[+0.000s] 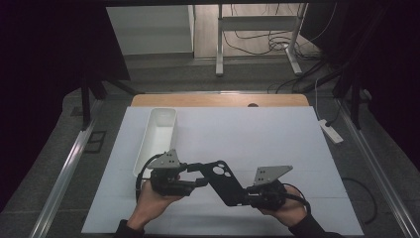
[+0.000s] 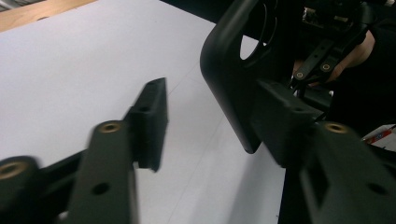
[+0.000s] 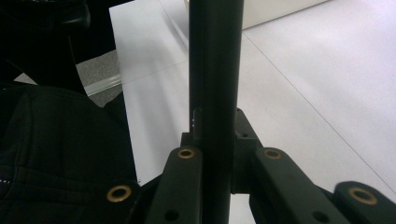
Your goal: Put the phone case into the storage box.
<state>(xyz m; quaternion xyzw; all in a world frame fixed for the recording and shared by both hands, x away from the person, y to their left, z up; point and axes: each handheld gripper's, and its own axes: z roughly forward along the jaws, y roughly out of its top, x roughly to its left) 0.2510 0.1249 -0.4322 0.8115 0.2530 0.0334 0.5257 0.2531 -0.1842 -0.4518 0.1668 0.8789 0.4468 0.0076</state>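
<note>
A black phone case (image 1: pixel 223 181) with a camera cutout hangs slanted above the white sheet (image 1: pixel 247 134), between both hands. My right gripper (image 1: pixel 247 194) is shut on its lower end; in the right gripper view the jaws clamp the thin edge of the case (image 3: pixel 215 70) at the right gripper's (image 3: pixel 215 126) tips. My left gripper (image 1: pixel 200 173) is at the case's upper end. In the left gripper view the case (image 2: pixel 229 84) lies against the right jaw, while the left jaw stands apart from it, so the left gripper (image 2: pixel 212 116) is open around the case.
A long white tray (image 1: pixel 157 136) stands on the sheet's left side, just beyond my left hand. The wooden table edge (image 1: pixel 218 100) runs along the back. A white power strip (image 1: pixel 331 131) lies off the table at the right. A dark sleeve (image 3: pixel 56 154) is close to the right gripper.
</note>
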